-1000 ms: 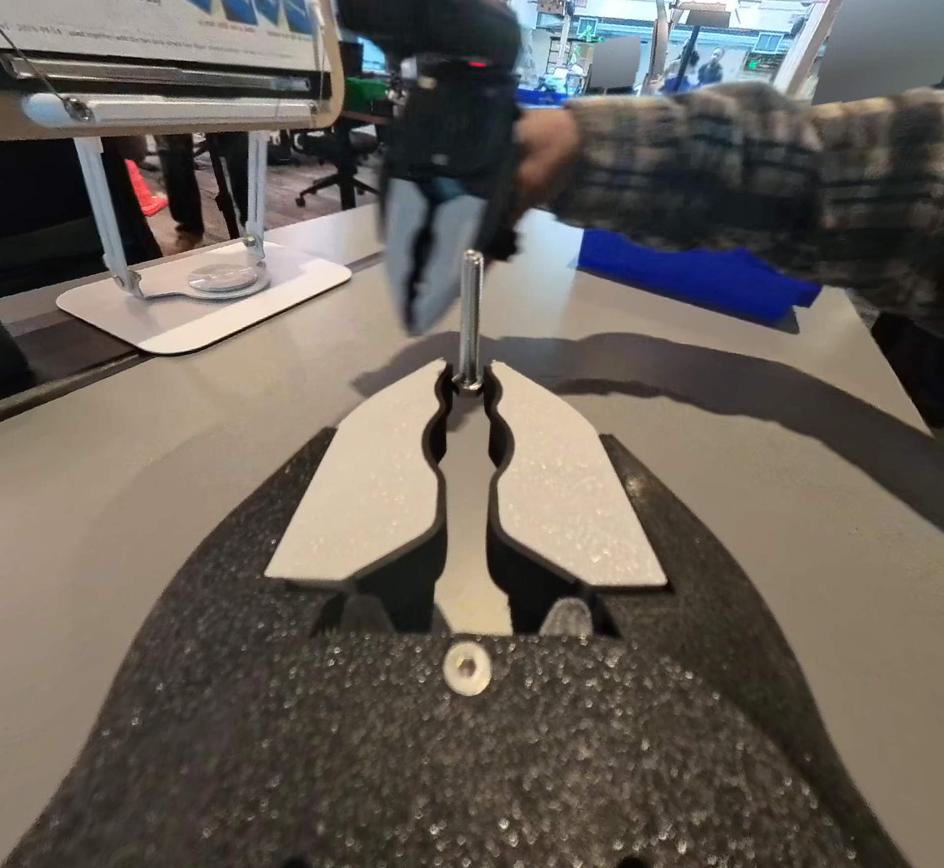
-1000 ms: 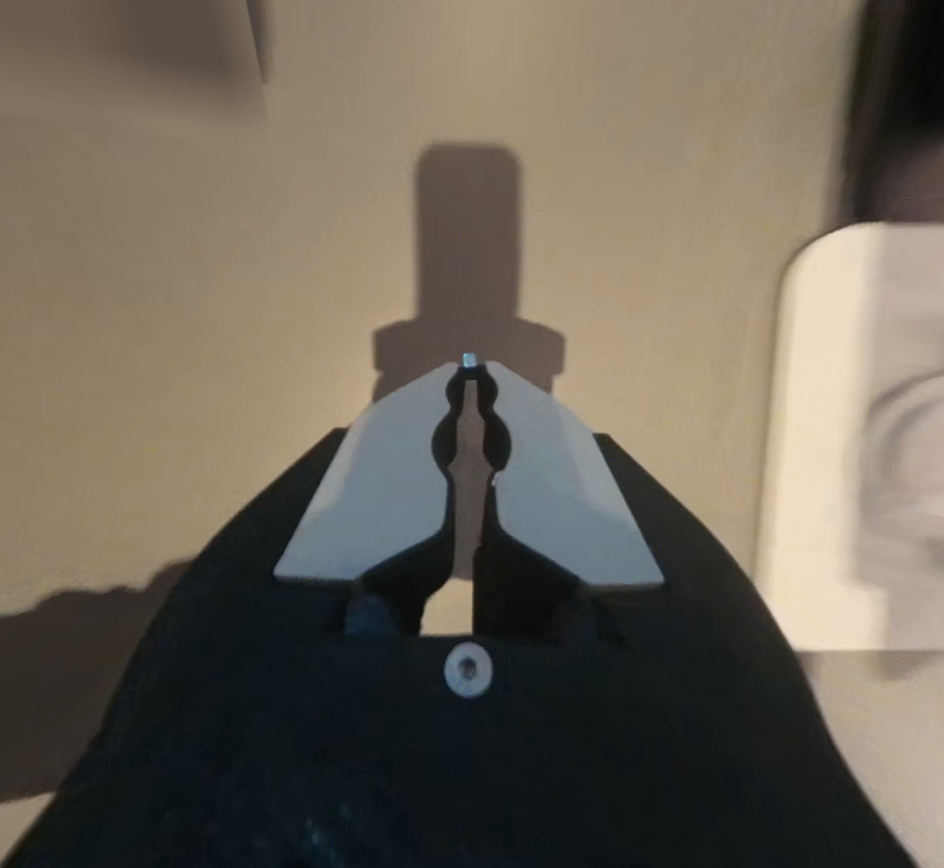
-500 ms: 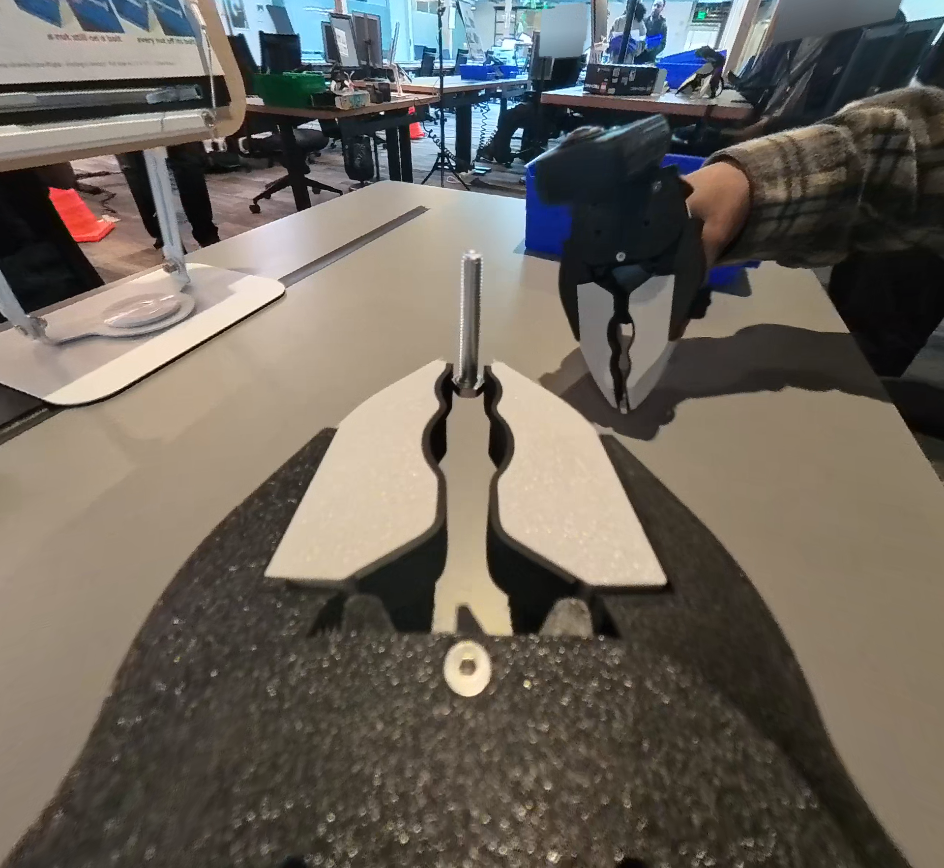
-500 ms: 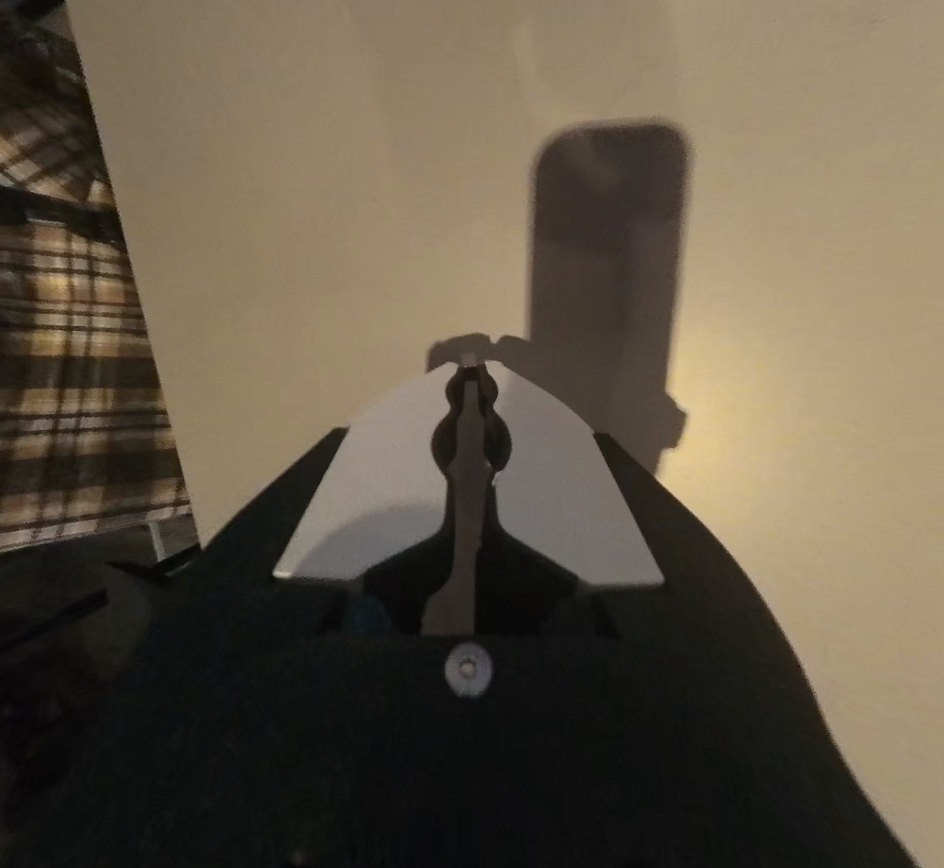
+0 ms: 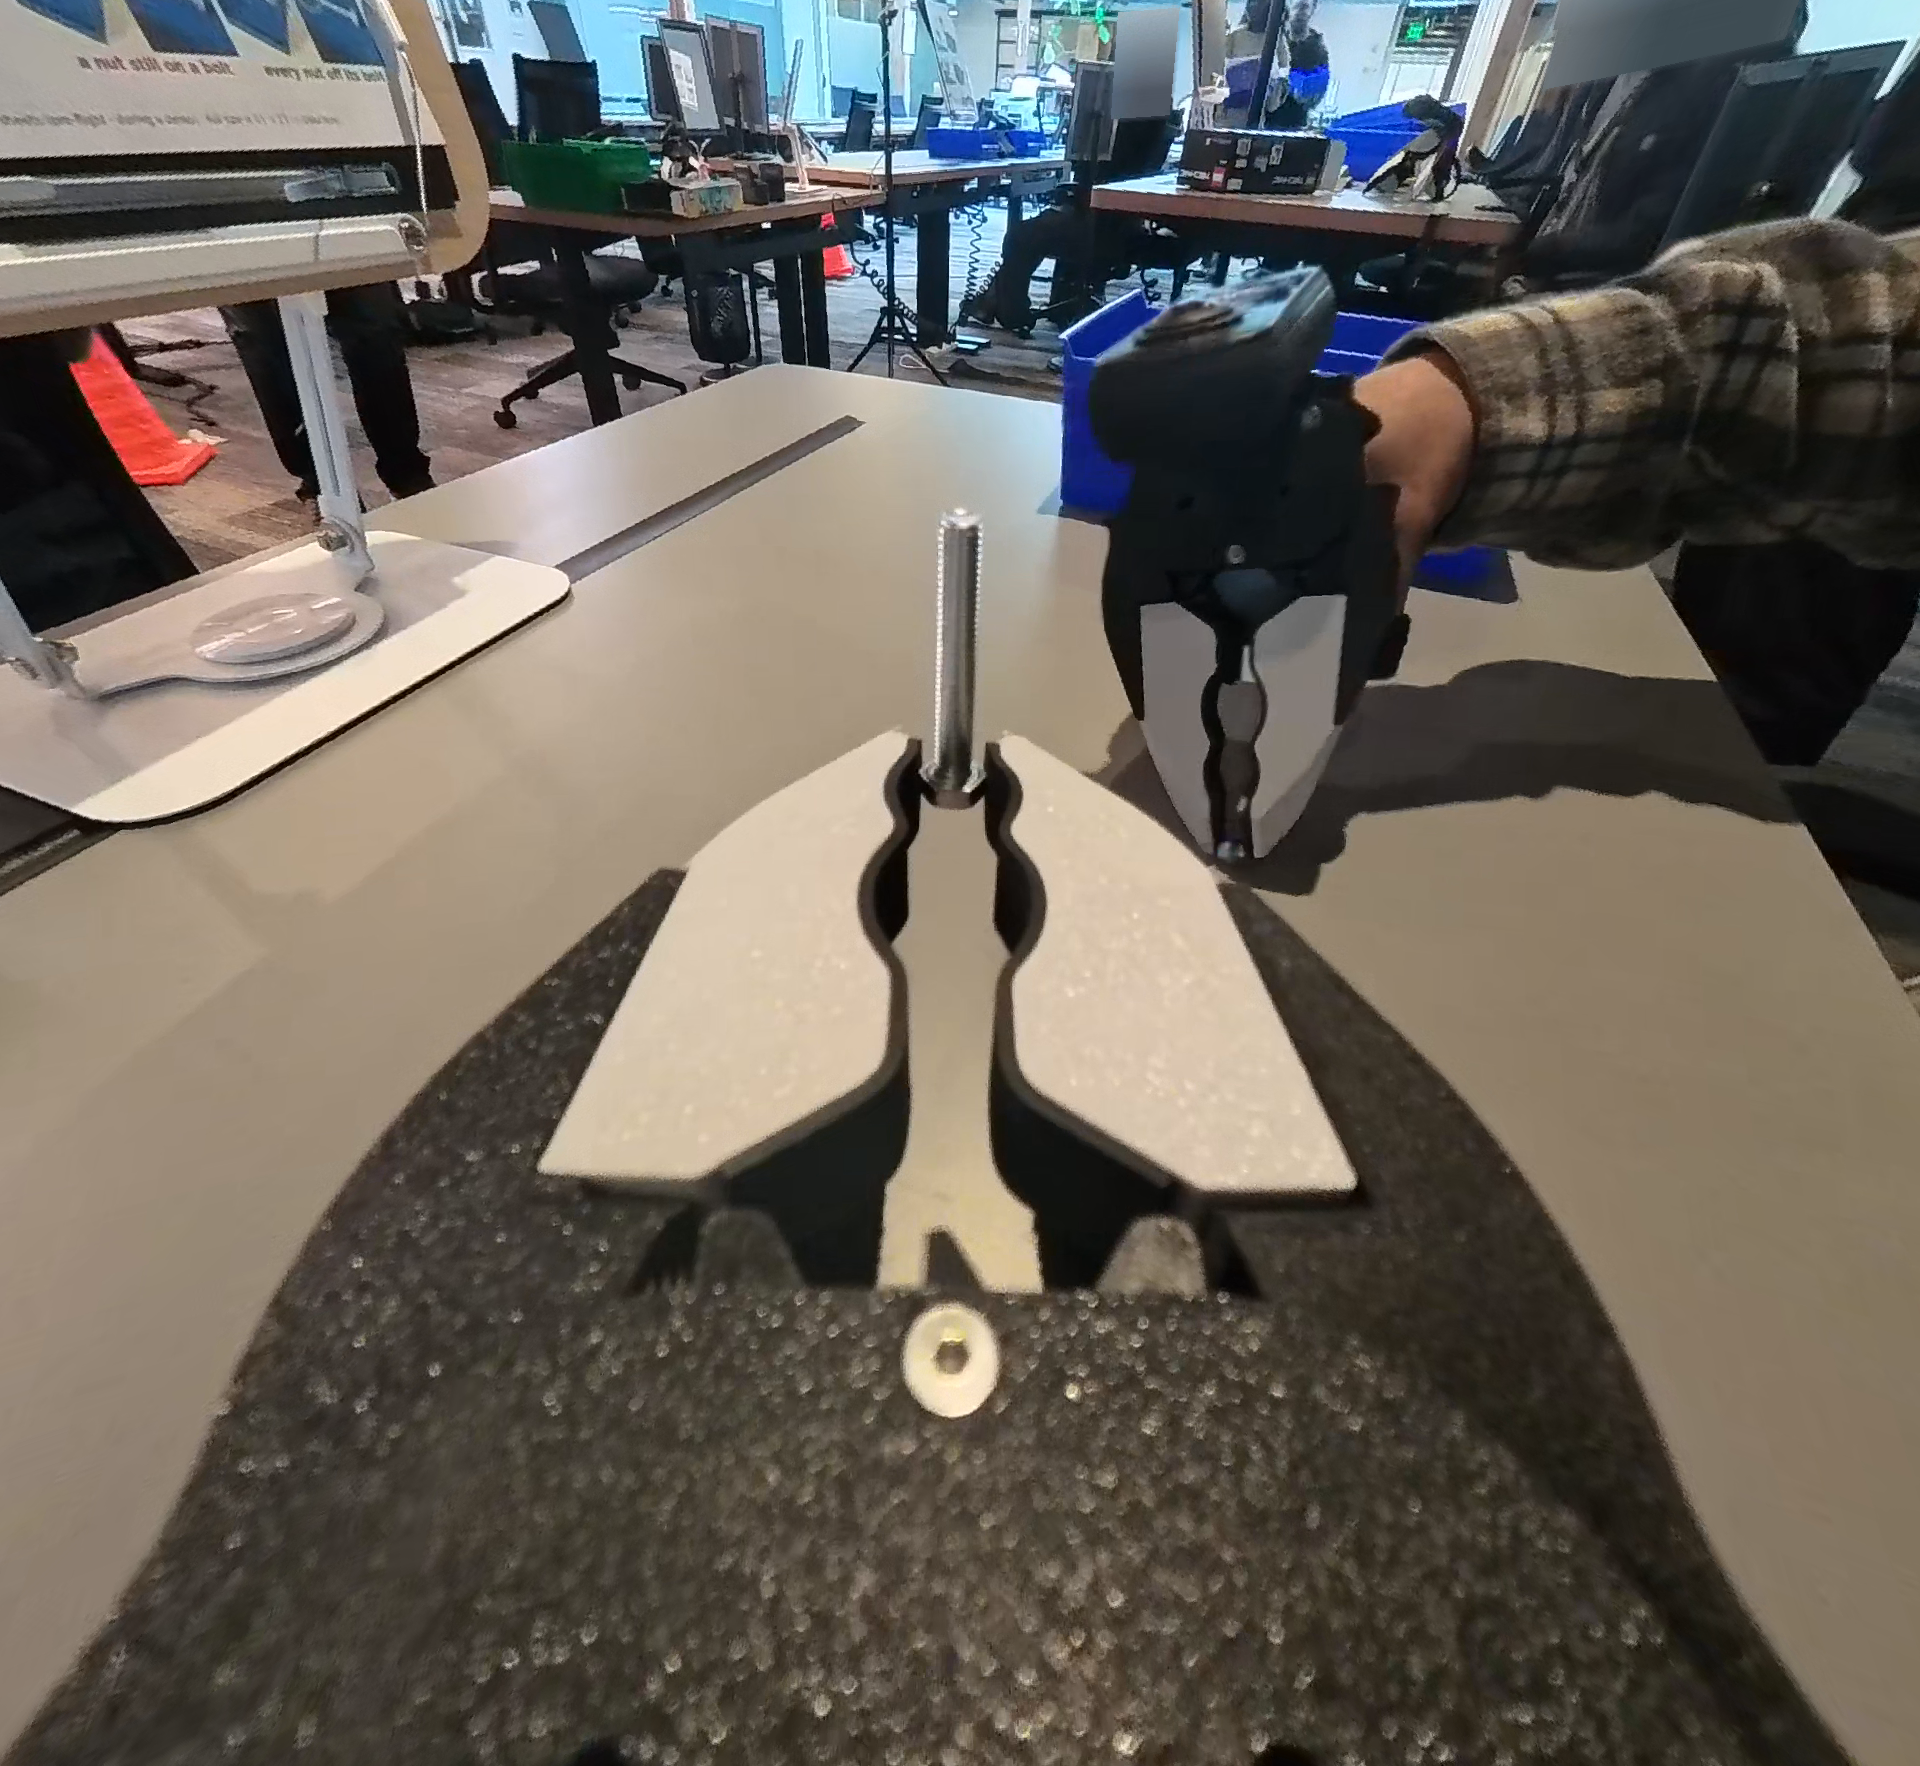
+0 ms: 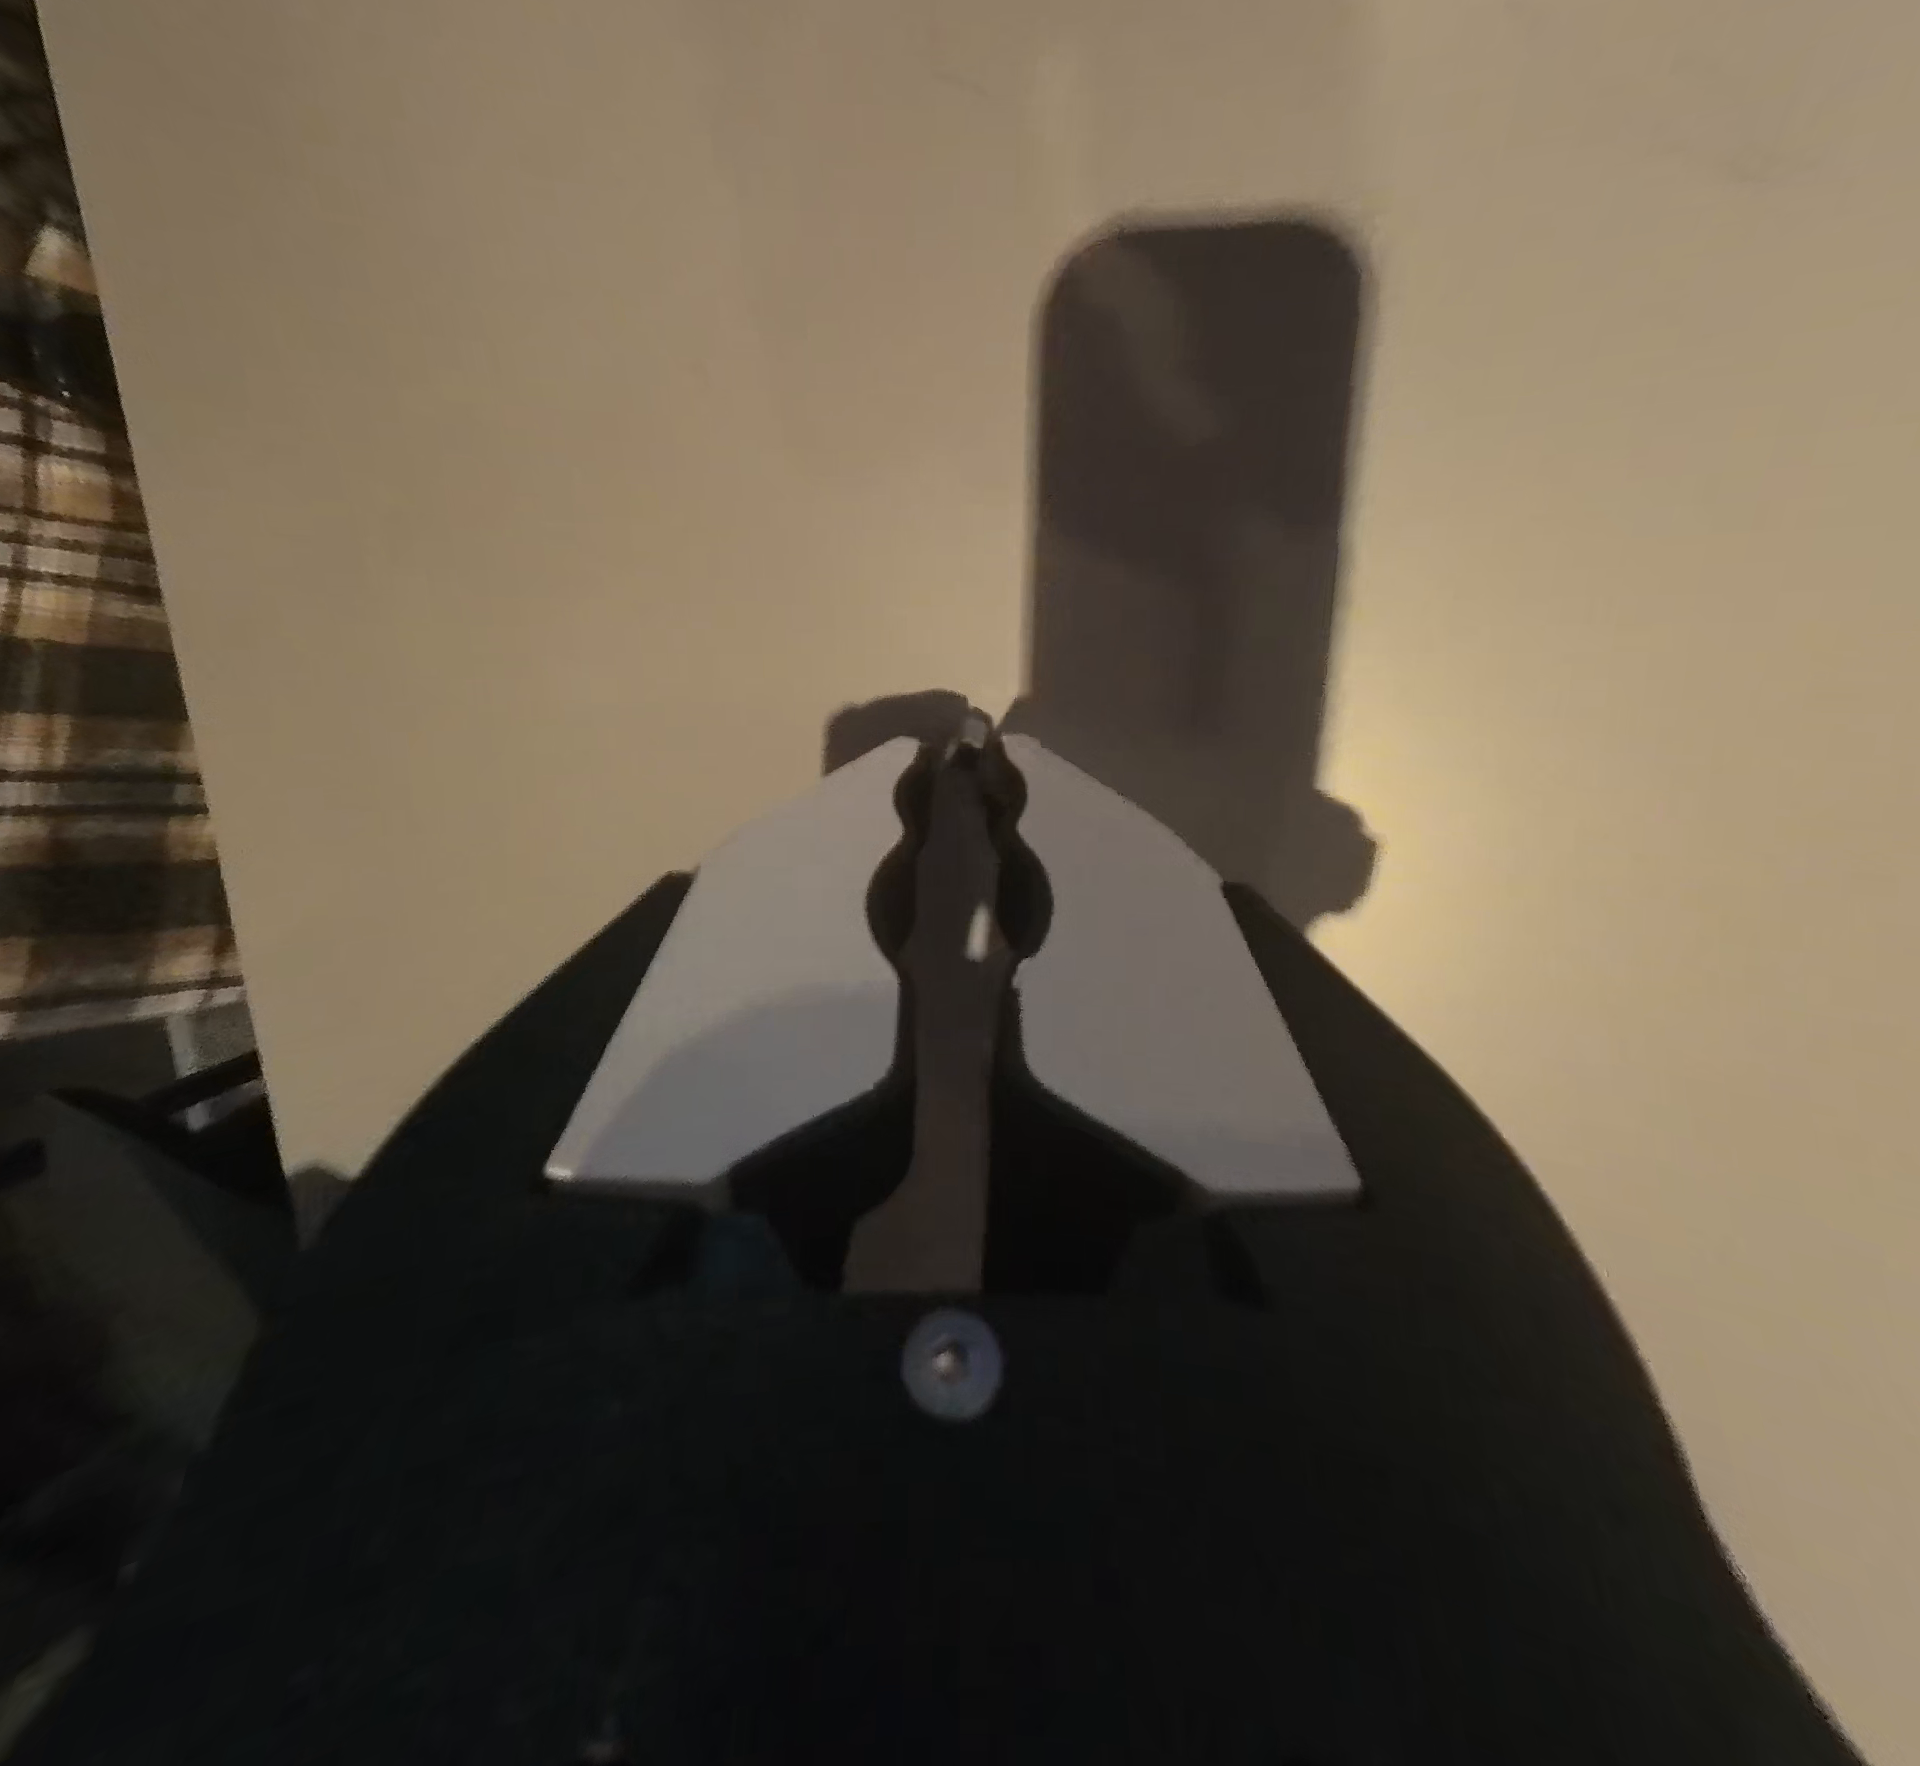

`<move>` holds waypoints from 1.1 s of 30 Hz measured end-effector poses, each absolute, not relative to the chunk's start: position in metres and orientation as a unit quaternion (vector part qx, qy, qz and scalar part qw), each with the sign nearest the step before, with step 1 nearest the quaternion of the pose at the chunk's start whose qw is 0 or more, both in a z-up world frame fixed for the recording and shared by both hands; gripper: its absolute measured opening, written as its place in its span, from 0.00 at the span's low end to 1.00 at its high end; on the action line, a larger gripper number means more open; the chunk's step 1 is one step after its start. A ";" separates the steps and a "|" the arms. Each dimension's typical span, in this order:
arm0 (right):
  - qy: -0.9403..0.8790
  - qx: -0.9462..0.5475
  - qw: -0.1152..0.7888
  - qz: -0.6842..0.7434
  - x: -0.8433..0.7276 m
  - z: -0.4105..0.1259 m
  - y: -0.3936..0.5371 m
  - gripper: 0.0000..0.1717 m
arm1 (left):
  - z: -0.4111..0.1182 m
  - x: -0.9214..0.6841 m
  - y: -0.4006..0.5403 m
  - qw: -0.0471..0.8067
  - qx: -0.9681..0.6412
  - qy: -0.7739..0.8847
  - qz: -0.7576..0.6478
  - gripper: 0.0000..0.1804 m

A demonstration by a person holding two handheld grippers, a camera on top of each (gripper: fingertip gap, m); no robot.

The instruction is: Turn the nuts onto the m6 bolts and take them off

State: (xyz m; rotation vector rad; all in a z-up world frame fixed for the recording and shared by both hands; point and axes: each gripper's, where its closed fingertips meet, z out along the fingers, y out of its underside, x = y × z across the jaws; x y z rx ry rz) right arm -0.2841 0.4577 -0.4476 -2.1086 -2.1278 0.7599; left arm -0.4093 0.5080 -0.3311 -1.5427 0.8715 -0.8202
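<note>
Steel is showing between the tips of my left gripper (image 5: 956, 766): its jaws are clenching the hex head of a silver bolt (image 5: 957, 636). The threaded shank is standing upright, clear of the grey surface (image 5: 623, 781), about midway between its left and right edges. A white stand (image 5: 281, 646) is sitting by the left edge, and a blue bin (image 5: 1091, 428) is resting toward the far right corner. Nearer the right edge, my right gripper (image 5: 1233, 843) is pointing steeply down, with its tips close to the surface. A hand in a plaid sleeve (image 5: 1683, 407) is gripping it. A small shiny nut (image 5: 1232, 849) is sitting right at those tips.

Looking along my right gripper (image 6: 966, 740), I am facing straight down onto the surface (image 6: 520, 366), dim and yellowish here. The nut (image 6: 974, 732) is glinting between the very tips, tilted and blurred. The jaws are standing narrowly apart around it, but I cannot tell whether they are pressing on it or letting it go. A dark rounded shadow (image 6: 1195, 469) is lying beyond the tips, and the plaid sleeve (image 6: 73, 677) is showing past the surface's edge.
</note>
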 end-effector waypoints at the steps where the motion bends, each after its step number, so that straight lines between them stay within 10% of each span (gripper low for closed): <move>1: -0.690 -0.680 0.032 0.247 -0.284 -0.447 0.457 0.06 | -0.331 -0.409 0.508 0.560 -0.655 0.371 -0.347 0.06; 19: -0.668 -0.607 0.395 0.174 -0.285 -0.402 0.471 0.21 | -0.330 -0.407 0.506 0.559 -0.654 0.376 -0.345 0.06; 33: -0.679 -0.635 0.289 0.227 -0.288 -0.438 0.459 0.13 | -0.337 -0.399 0.503 0.546 -0.655 0.390 -0.346 0.06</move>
